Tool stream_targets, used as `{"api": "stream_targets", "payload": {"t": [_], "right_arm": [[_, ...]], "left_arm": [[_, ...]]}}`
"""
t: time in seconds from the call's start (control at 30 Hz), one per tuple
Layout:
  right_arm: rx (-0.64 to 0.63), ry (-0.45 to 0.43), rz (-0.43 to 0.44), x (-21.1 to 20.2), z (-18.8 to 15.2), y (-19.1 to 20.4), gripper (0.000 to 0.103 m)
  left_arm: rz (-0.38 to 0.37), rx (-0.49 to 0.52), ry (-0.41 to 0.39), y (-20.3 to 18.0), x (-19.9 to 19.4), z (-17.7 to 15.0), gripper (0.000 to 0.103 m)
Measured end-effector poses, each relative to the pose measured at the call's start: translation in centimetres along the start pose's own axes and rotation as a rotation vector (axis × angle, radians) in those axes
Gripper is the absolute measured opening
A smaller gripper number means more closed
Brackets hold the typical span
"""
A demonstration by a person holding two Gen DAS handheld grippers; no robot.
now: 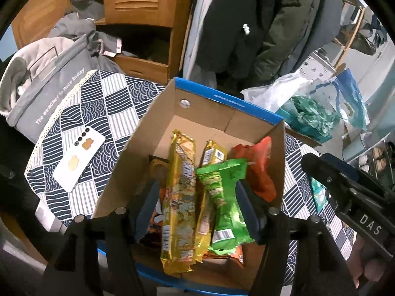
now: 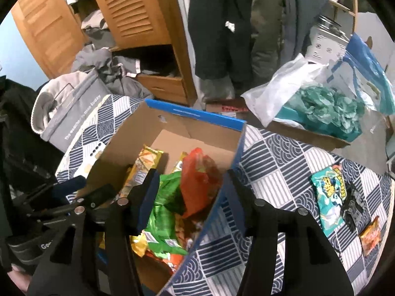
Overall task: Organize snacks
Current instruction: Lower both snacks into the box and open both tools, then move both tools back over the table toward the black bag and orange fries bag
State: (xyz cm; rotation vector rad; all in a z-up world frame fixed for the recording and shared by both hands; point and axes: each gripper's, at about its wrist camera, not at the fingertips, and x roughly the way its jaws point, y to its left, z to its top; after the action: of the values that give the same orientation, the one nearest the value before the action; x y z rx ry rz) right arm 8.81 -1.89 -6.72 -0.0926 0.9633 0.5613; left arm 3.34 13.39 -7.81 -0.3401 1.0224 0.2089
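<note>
Snacks piled in the cardboard box [image 1: 158, 133] on the bench [image 2: 284, 162].
Both tongs, left [image 1: 197, 204] and right [image 2: 191, 197], gape empty over it; only the right view shows the teal packet [image 2: 328, 194] lying outside.

Matt cardboard box [image 1: 158, 128] – glossy foil snack packets [image 1: 180, 197] – woven tablecloth [image 1: 98, 113].

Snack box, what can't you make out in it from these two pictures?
- Orange packets at the box bottom, left wrist view: covered by the yellow packs and the left tongs.
- Box's near end, both views: hidden behind the tongs.
- Green pack lettering, right wrist view: blurred.
</note>
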Motion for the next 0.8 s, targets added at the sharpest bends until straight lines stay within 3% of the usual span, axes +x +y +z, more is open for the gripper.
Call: {"api": "stream_targets", "payload": {"t": [0.4,0.8], "right_arm": [[0.066,-0.033,-0.064,-2.8,-1.3,-4.0,0.07],[0.182,-0.039,-0.153,-5.3,-3.9,-10.9,0.071]], "left_arm": [[-0.027,0.08,-0.007,-4.6,-0.5,-0.5,0.075],[-0.062,0.175,0.002,-10.4,-0.6,-1.3,0.075]]}}
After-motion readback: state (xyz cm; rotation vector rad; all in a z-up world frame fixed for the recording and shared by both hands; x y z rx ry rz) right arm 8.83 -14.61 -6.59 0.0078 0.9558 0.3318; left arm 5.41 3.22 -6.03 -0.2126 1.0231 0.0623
